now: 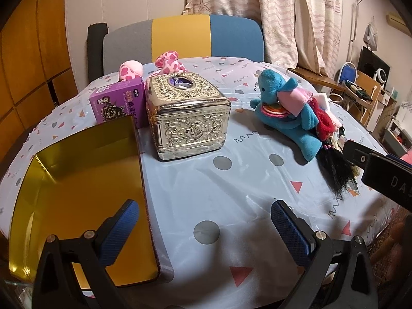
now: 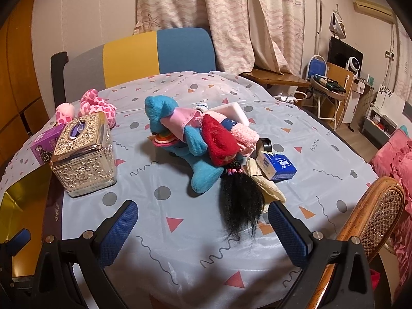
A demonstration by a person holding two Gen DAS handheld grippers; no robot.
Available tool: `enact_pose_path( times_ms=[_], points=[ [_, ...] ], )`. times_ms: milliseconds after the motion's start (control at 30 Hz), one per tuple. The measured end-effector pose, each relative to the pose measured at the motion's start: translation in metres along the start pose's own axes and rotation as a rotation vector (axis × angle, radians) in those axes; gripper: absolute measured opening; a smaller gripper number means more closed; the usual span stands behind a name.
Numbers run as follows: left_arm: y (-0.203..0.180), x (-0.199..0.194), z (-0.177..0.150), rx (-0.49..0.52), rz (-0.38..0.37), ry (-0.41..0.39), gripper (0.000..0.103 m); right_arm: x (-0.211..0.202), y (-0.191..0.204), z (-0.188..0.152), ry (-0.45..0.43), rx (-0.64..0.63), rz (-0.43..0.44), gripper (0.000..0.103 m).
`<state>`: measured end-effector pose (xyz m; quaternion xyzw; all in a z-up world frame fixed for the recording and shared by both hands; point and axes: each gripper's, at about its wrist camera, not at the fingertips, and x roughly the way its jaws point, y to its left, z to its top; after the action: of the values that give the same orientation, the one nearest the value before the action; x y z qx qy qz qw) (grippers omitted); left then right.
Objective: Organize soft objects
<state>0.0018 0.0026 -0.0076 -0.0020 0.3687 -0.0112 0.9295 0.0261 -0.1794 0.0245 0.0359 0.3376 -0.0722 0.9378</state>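
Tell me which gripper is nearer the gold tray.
Left. The left gripper hovers at the gold tray's right edge; the right gripper is farther right, facing the toy pile.

Home living room: patterned curtains (image 2: 219,13), tablecloth-covered table (image 2: 206,231), rattan chair (image 2: 373,213), plush toys (image 2: 180,134).

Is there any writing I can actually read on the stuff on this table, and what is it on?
"DAS", cut off by the frame edge: on the black gripper body at right.
Purple box: Chinese characters and small print, too blurred to read.
Blue and white packet: a printed word, too blurred to read.
Nothing else legible.
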Motion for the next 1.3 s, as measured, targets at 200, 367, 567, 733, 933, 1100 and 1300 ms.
enact_pose_path(
  times_ms=[200, 367, 567, 733, 933, 1100, 1300],
  points=[
    [-0.0024, 0.0007, -0.0004, 0.008, -0.004, 0.001, 0.103, 0.0015, -0.0029, 0.0012, 0.001, 0.006, -0.005, 0.103],
    [-0.0042, 0.0004, 0.0003, 0.014, -0.004, -0.002, 0.103, 0.0022, -0.0054, 0.0026, 0.000, 0.014, -0.005, 0.103],
    [-0.0051, -0.0002, 0.0000, 0.016, -0.003, -0.002, 0.103, 0.0021, -0.0074, 0.0031, 0.000, 0.020, -0.009, 0.103],
    [-0.0066, -0.0004, -0.0004, 0.021, -0.003, 0.000, 0.103, 0.0023, -0.0069, 0.0024, 0.000, 0.019, -0.006, 0.103],
    [-0.0074, -0.0008, -0.0008, 0.023, -0.005, -0.002, 0.103, 0.0023, -0.0069, 0.0023, 0.001, 0.021, -0.007, 0.103],
    [-0.0079, -0.0005, -0.0005, 0.026, -0.007, 0.001, 0.103, 0.0022, -0.0075, 0.0021, 0.000, 0.020, -0.007, 0.103],
    [-0.0091, 0.0000, -0.0001, 0.033, -0.010, 0.002, 0.103, 0.0025, -0.0093, 0.0016, -0.001, 0.026, -0.007, 0.103]
  ],
)
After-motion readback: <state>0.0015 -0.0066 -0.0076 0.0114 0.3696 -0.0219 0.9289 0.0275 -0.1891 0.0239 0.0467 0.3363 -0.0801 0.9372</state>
